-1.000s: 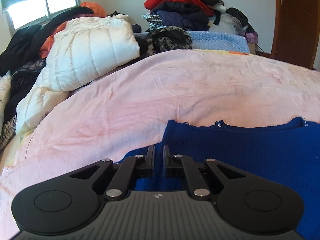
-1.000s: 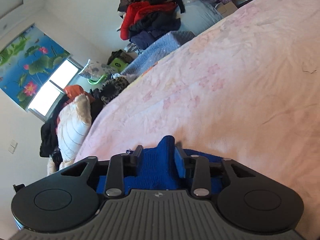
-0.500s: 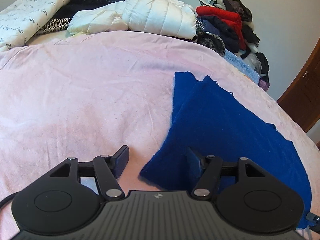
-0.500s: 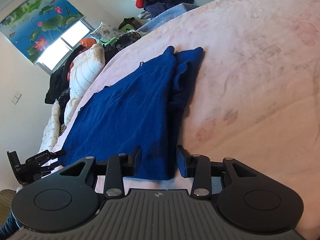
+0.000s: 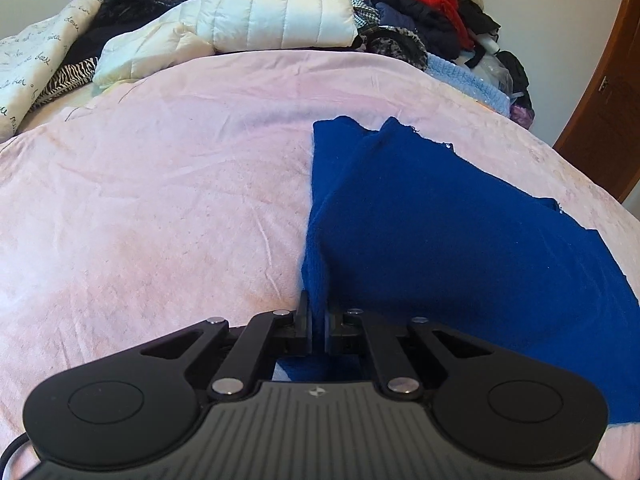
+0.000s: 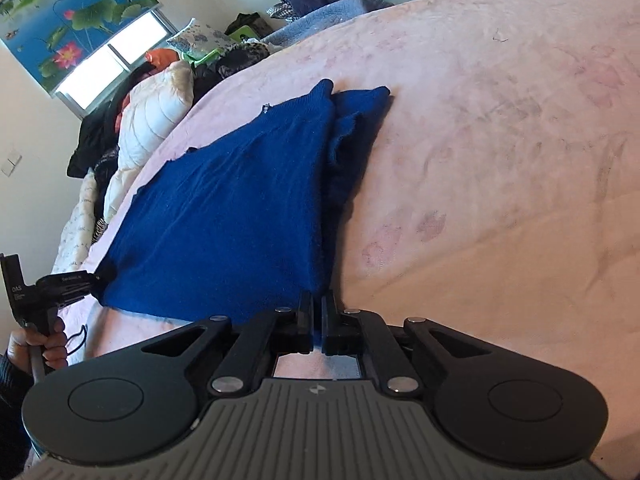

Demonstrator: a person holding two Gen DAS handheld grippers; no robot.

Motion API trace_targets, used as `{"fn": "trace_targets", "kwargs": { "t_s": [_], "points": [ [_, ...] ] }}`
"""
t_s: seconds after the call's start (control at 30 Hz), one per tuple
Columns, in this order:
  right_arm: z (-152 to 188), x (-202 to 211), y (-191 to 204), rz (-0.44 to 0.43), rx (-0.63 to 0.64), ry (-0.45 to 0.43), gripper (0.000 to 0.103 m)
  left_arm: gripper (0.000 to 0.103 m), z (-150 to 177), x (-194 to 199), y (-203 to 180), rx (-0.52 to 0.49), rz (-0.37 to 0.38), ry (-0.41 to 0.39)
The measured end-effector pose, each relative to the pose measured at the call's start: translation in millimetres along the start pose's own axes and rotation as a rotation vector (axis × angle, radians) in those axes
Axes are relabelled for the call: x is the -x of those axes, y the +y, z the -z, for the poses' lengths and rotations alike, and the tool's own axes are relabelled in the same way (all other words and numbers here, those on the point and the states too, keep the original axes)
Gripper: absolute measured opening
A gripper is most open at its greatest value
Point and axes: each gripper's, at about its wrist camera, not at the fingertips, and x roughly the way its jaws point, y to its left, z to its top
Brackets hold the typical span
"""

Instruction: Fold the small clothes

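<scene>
The blue garment (image 5: 432, 240) is a soft, matt knit with a fine, slightly fuzzy nap. The pink bedsheet (image 5: 160, 200) under it is thin, creased cloth, matt and faintly pilled. The left gripper (image 5: 318, 322) and right gripper (image 6: 318, 322) are matt black plastic with shiny metal rivets and ribbed grey housings. The white jacket (image 5: 276, 12) looks like quilted, faintly glossy synthetic fabric. The door (image 5: 608, 112) appears to be varnished wood, though it sits at the blurred edge.

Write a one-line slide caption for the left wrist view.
Left hand-held gripper shut on the near corner of a blue knit garment lying on a pink bedspread.
</scene>
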Motion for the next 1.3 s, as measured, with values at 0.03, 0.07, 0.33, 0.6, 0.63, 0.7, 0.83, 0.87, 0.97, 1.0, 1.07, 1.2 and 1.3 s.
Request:
{"fn": "trace_targets", "kwargs": {
  "t_s": [0.03,0.07,0.33,0.6,0.63,0.7,0.83,0.87,0.97,1.0,1.07,1.2,1.3],
  "points": [
    [-0.3,1.9,1.8,-0.005,0.002,-0.009,0.010,0.007,-0.4,1.5,-0.7,-0.004,-0.001,0.001],
    [-0.7,2.4,2.6,-0.020,-0.004,-0.011,0.014,0.008,-0.6,5.4,-0.8,-0.009,-0.001,-0.003],
    [-25.0,23.1,43.9,-0.026,0.107,-0.206,0.039,0.031,3.5,40.7,3.9,0.048,-0.028,-0.105],
    [-63.2,-88.7,108.6,0.083,0.342,-0.046,0.061,0.060,20.5,19.6,-0.6,0.099,-0.042,-0.046],
    [-59.3,-98.3,105.1,0.108,0.357,-0.024,0.060,0.060,22.6,18.8,2.7,0.097,-0.030,-0.057],
    [-46.8,-103.5,97.2,0.104,0.380,-0.043,0.060,0.060,25.0,18.2,2.5,0.067,-0.021,-0.070],
    [-39.6,-101.8,101.3,0.119,0.396,-0.044,0.060,0.059,28.6,12.3,-19.9,-0.070,-0.099,-0.076],
    [-39.5,-102.3,105.1,0.135,0.406,-0.042,0.060,0.059,27.8,12.6,-21.8,-0.076,-0.104,-0.070],
    [-34.5,-87.2,112.9,0.157,0.371,-0.095,0.061,0.061,24.5,28.1,-7.3,0.046,-0.021,-0.054],
    [-28.6,-74.3,114.2,0.138,0.371,-0.148,0.063,0.061,26.0,36.0,2.6,0.128,0.032,-0.058],
    [-16.6,-55.2,113.7,0.091,0.369,-0.227,0.076,0.064,31.0,43.0,23.4,0.318,0.157,-0.028],
    [-0.1,-61.7,93.7,0.111,0.312,-0.187,0.081,0.064,45.8,28.7,50.5,0.666,0.381,0.086],
    [12.0,-67.6,79.5,0.075,0.305,-0.214,0.085,0.064,50.8,16.1,52.6,0.745,0.381,0.091]
  ]
}}
